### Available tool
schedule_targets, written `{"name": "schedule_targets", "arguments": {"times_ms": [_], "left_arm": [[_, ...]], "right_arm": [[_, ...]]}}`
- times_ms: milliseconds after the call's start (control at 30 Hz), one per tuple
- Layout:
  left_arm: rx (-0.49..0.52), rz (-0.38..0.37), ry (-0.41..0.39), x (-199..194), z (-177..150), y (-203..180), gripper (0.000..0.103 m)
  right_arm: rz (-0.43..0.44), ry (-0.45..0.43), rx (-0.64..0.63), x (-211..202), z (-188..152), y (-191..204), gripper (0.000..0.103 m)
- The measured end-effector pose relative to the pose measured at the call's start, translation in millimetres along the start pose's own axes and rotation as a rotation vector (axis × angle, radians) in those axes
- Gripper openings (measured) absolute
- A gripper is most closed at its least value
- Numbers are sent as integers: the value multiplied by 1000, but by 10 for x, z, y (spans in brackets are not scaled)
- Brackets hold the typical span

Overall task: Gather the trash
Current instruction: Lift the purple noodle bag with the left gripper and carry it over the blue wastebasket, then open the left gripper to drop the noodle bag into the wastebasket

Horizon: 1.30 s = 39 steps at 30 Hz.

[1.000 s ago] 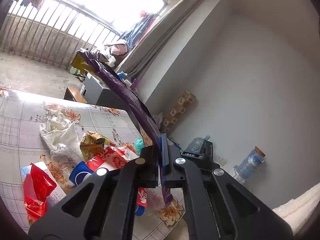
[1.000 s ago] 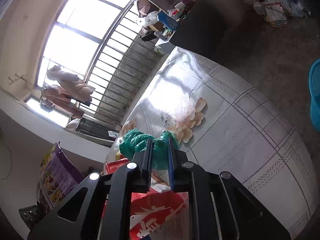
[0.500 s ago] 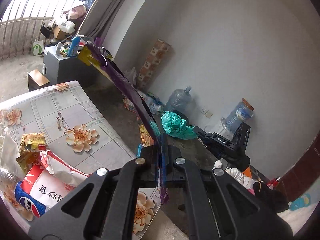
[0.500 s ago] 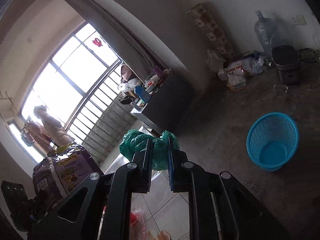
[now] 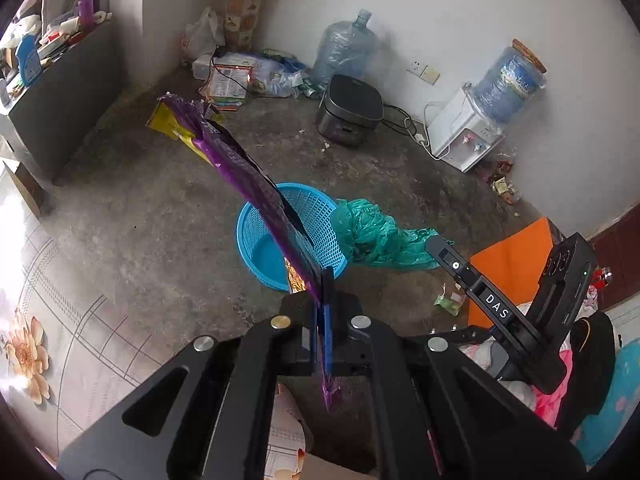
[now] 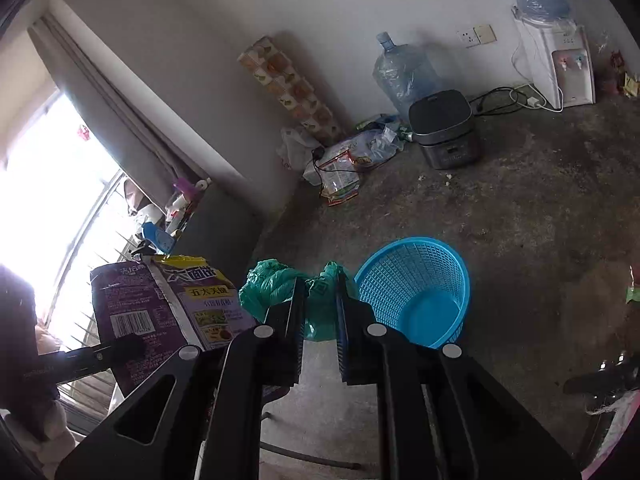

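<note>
We hold a purple snack bag (image 5: pixel 244 168) pinched flat in the left claw (image 5: pixel 325 320), its length reaching out over the blue basket (image 5: pixel 256 222) below on the floor, the right claw (image 6: pixel 318 316) gripping a green plastic bag (image 6: pixel 272 286) just beside that basket.

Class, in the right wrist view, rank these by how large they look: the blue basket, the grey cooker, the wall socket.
1. blue basket, largest, though nearer the camera.
2. grey cooker.
3. wall socket, clearly smallest.
</note>
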<state>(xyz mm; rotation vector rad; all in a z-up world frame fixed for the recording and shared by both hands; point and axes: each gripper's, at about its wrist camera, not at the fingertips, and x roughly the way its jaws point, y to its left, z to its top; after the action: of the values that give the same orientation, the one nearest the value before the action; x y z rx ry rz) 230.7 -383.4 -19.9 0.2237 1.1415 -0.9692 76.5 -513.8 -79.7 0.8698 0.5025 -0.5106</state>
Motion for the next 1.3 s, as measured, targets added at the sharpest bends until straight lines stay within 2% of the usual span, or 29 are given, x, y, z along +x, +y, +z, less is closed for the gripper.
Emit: {"name": "schedule_targets", "arguments": {"times_ms": [167, 267, 300, 333, 367, 400, 467, 533, 600, 700, 833, 933, 967, 1033, 1100, 1200, 1300], "left_arm": [[53, 12, 82, 848, 360, -151, 0], [56, 25, 97, 1305, 523, -170, 1], [49, 29, 85, 1443, 571, -140, 5], [46, 32, 82, 1569, 596, -127, 26], [45, 40, 90, 1706, 629, -124, 42], [40, 50, 88, 1811, 641, -101, 58], [33, 66, 99, 1962, 657, -70, 59], [9, 60, 112, 1989, 666, -20, 59], [3, 56, 91, 1898, 681, 3, 59], [25, 60, 28, 1615, 742, -12, 59], [61, 49, -97, 870, 738, -65, 68], [128, 47, -207, 157, 640, -125, 80], [141, 47, -245, -96, 585, -125, 81], [144, 47, -313, -593, 442, -84, 85], [118, 49, -375, -1078, 251, 8, 90], [36, 60, -468, -1725, -137, 227, 92], [-40, 118, -533, -2221, -604, 470, 94]], "right_arm": [[-84, 32, 46, 519, 87, -356, 14], [-131, 38, 71, 842, 131, -532, 15], [-147, 40, 78, 961, 147, -598, 18], [-159, 44, 90, 1083, 156, -666, 19], [-155, 48, 100, 1216, 149, -758, 25], [-159, 52, 107, 1343, 144, -842, 37], [-206, 81, 101, 1570, 119, -986, 43], [-228, 105, 104, 1651, 78, -1086, 43], [-218, 95, 115, 1603, 49, -1137, 43], [-212, 63, 108, 1437, 50, -1117, 44], [-197, -4, 45, 1078, 119, -862, 48], [-173, -78, -47, 727, 166, -514, 58], [-163, -108, -88, 591, 175, -373, 66], [-155, -169, -165, 328, 170, -102, 75], [-148, -225, -243, 82, 138, 167, 88], [-147, -292, -355, -231, 24, 542, 96], [-122, -323, -463, -479, -140, 885, 96]]}}
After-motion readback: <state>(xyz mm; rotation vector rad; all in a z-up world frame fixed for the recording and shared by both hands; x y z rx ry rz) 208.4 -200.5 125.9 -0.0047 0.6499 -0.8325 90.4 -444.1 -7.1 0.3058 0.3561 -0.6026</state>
